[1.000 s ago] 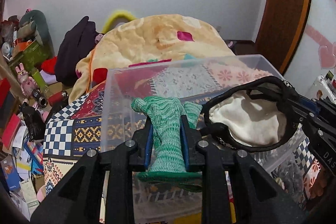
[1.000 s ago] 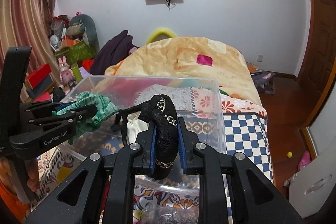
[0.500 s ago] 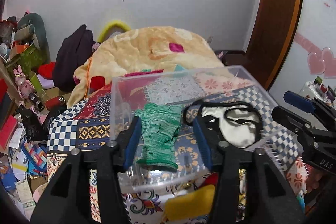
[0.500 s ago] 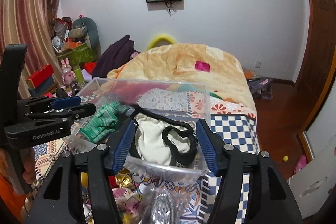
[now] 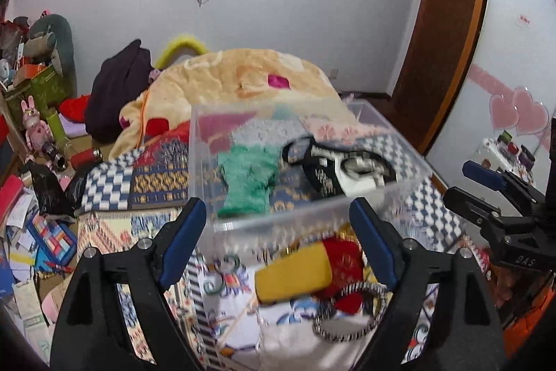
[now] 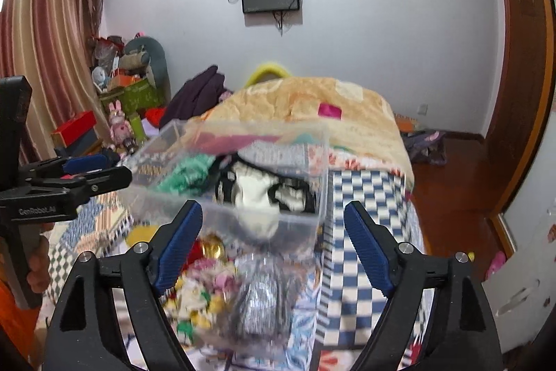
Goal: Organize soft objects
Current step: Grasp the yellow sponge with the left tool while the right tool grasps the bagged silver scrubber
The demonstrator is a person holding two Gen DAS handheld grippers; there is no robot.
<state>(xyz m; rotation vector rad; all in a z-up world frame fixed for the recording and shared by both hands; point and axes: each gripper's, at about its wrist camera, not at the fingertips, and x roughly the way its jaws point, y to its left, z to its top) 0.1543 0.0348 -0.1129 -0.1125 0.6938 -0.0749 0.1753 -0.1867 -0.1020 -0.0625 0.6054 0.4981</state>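
Note:
A clear plastic box (image 5: 312, 214) (image 6: 215, 214) stands on the bed. A green knit glove (image 5: 248, 179) (image 6: 187, 174) lies in its left part. A black and white fabric piece (image 5: 344, 166) (image 6: 257, 193) lies in its right part. My left gripper (image 5: 278, 242) is open and empty, held back from the box's near wall. My right gripper (image 6: 272, 239) is open and empty, also short of the box. Each gripper shows at the edge of the other's view.
Loose items lie on the patterned bedspread in front of the box: a yellow piece (image 5: 293, 272), a red piece (image 5: 342, 261), a striped band (image 5: 347, 312), a silver bag (image 6: 260, 298). A beige blanket (image 5: 236, 82) is heaped behind. Clutter (image 5: 31, 162) covers the floor at left.
Both grippers opened and let go: the glove and the black and white piece dropped into the box. Both grippers then drew back and up from the box.

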